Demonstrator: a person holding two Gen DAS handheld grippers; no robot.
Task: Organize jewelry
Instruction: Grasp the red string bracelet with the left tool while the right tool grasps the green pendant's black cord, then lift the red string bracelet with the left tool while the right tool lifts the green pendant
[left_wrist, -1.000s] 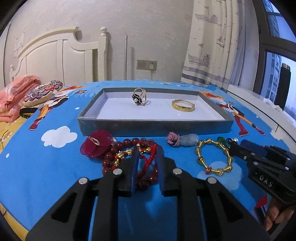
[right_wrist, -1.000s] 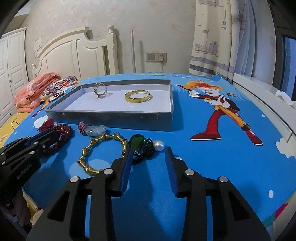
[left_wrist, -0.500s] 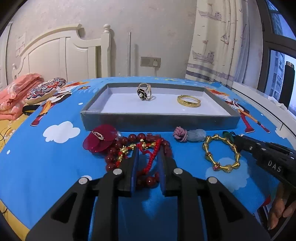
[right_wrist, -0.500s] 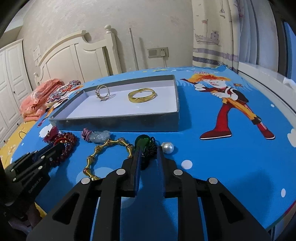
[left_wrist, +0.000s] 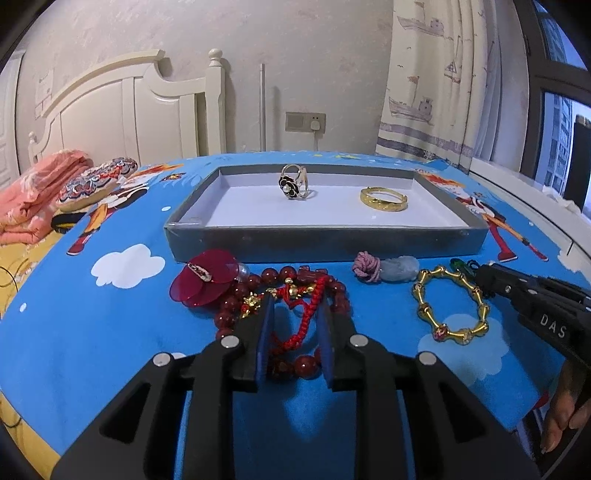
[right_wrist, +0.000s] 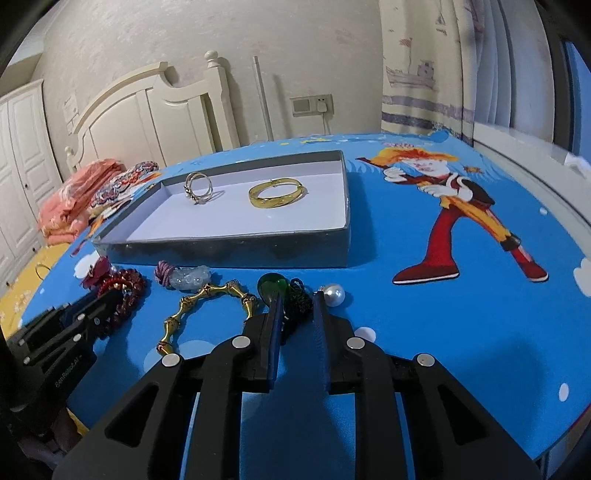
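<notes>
**Jewelry on a blue worktop, both grippers closed on a piece**

The worktop (left_wrist: 92, 332) is covered with a blue cloth printed with clouds and cartoon figures. Behind it are a cream headboard (left_wrist: 122, 110), a wall socket (left_wrist: 306, 122) and a curtain (left_wrist: 443, 92) with ships. Folded pink clothes (left_wrist: 29, 195) lie at the far left.

One grey tray (left_wrist: 325, 243) with a white floor holds two pieces: one ring (left_wrist: 293, 184) and one gold bangle (left_wrist: 384, 199), well apart. In front of the tray, on the cloth, I count one red disc ornament (left_wrist: 207, 282), one red bead bracelet (left_wrist: 229, 317), one pink knot charm (left_wrist: 365, 266), one gold link bracelet (left_wrist: 424, 314), one green pendant (right_wrist: 271, 282) and one pearl (right_wrist: 334, 294).

The left gripper (left_wrist: 295, 306) is narrow and pinches the red bead bracelet, whose red cord runs between the pads. The right gripper (right_wrist: 295, 297) has just been closing; now its pads pinch the dark coil of the green pendant.

Only the left view shows the black flower on the ring, the window (left_wrist: 561, 147) and the hand (left_wrist: 565, 402) behind the right gripper. Only the right view shows the pearl and white wardrobe doors (right_wrist: 22, 166).
</notes>
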